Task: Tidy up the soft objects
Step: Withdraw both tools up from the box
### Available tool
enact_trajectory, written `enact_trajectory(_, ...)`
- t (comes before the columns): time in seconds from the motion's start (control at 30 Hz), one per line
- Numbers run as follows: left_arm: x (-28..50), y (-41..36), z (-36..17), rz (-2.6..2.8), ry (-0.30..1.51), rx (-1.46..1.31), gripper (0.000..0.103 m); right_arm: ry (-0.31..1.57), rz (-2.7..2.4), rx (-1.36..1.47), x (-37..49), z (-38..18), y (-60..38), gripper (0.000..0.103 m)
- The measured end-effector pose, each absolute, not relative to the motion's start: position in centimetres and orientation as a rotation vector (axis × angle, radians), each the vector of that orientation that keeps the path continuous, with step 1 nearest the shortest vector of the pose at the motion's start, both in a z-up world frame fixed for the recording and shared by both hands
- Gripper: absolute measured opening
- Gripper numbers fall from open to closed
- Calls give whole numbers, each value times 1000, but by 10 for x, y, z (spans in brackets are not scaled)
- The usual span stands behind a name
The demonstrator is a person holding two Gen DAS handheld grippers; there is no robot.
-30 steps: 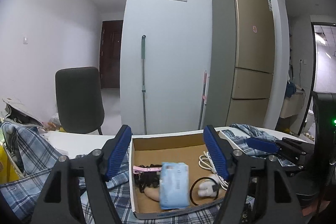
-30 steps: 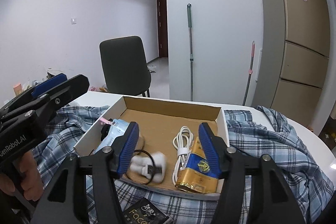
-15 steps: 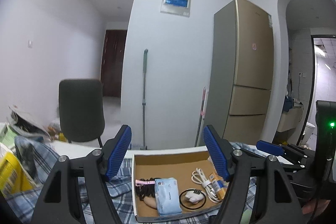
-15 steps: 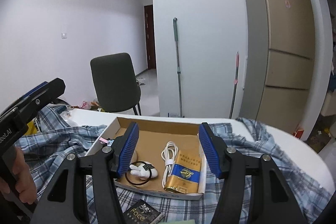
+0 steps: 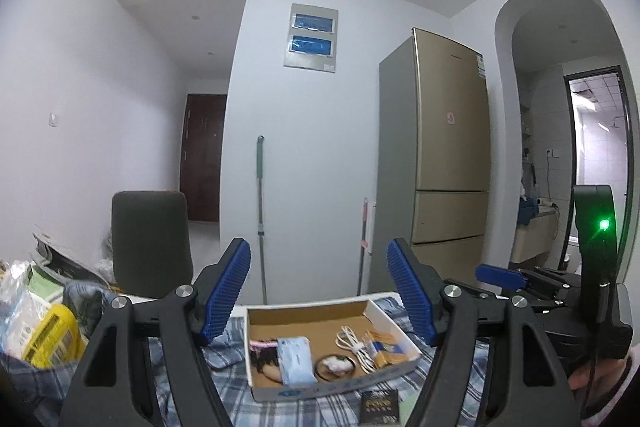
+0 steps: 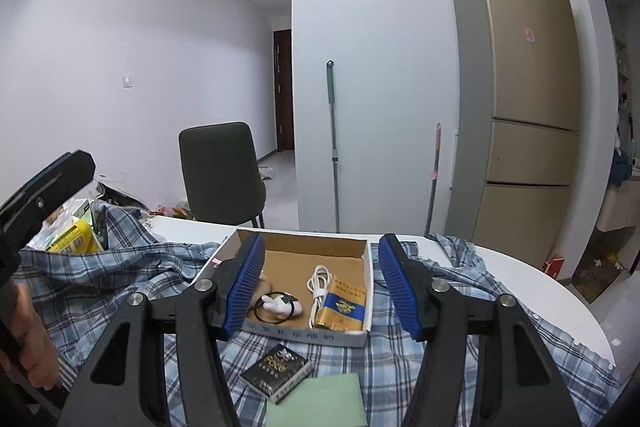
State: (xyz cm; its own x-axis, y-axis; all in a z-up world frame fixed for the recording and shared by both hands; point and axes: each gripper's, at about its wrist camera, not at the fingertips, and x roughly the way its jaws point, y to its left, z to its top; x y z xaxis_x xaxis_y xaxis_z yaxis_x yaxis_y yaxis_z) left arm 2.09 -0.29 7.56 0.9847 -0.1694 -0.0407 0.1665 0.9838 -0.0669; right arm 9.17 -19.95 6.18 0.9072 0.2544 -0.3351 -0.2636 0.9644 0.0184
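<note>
**Both grippers hanging empty above the packed box**

The left gripper [image 5: 319,291] is pointing level across the room, its jaws standing apart with nothing between them. The right gripper [image 6: 321,283] is tilting downward, jaws likewise released and gripping nothing. Both are hanging well clear of the table, probably because the sorting looks mostly done.

The cardboard box [image 6: 304,337] is sitting at lower centre of the right wrist view, on a blue plaid shirt [image 6: 480,311] spread over the white round table [image 6: 532,277]. Inside it are lying a blue tissue pack [image 5: 295,359], a white coiled cable [image 6: 319,285], a gold-and-blue packet [image 6: 344,307] and a black hair tie with a white charm [image 6: 276,305]. Grouping small items in one tray is keeping them contained. A black card box [image 6: 280,369] and a green cloth [image 6: 320,403] are lying outside it, at bottom centre.

Beyond the table are standing a dark chair [image 6: 220,173], a mop [image 6: 333,143] leaning against the white wall, and a gold refrigerator [image 6: 524,87] at right.
</note>
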Motion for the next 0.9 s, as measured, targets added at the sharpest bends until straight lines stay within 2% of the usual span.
enact_trajectory(0.07, 17, -5, 71, -178, 62, -79, 73, 351, 267, -33, 86, 58, -200, 58)
enact_trajectory(0.2, 11, -7, 57, -190, 89, -110, 89, 383, 265, -12, 81, 46, -203, 63)
enact_trajectory(0.33, 13, -8, 38, -166, 104, -105, 90, 383, 241, -19, 79, 30, -204, 66)
enact_trajectory(0.47, 24, -8, 21, -160, 151, -87, 94, 350, 187, -23, 74, 17, -209, 92)
enact_trajectory(0.5, 25, -9, 17, -151, 158, -74, 102, 340, 177, -24, 73, 13, -210, 96)
enact_trajectory(0.6, 29, -10, 12, -143, 173, -69, 103, 337, 169, -10, 73, 10, -215, 103)
enact_trajectory(0.9, 32, -3, 8, -141, 181, -94, 103, 346, 147, 47, 73, 10, -226, 103)
